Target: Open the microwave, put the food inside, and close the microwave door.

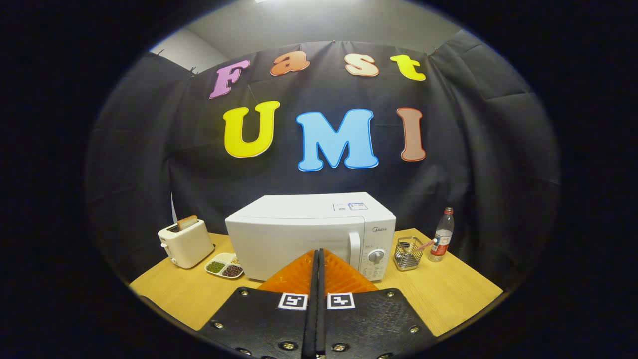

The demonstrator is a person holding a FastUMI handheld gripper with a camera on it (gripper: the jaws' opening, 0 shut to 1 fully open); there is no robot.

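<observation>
A white microwave [299,234] stands on the wooden table [448,294] straight ahead, its door closed. Its upright handle [355,248] and round dials [376,257] are on the right part of its front. A white divided plate of food [225,266], holding green and dark beans, lies on the table by the microwave's left front corner. My gripper [317,254] is shut with nothing between its fingers, which meet in front of the microwave door, apart from it.
A white toaster [185,243] with a slice of bread in it stands left of the plate. Right of the microwave are a wire mesh holder [407,253] and a plastic bottle [442,235] with a red cap. Black cloth closes off the back.
</observation>
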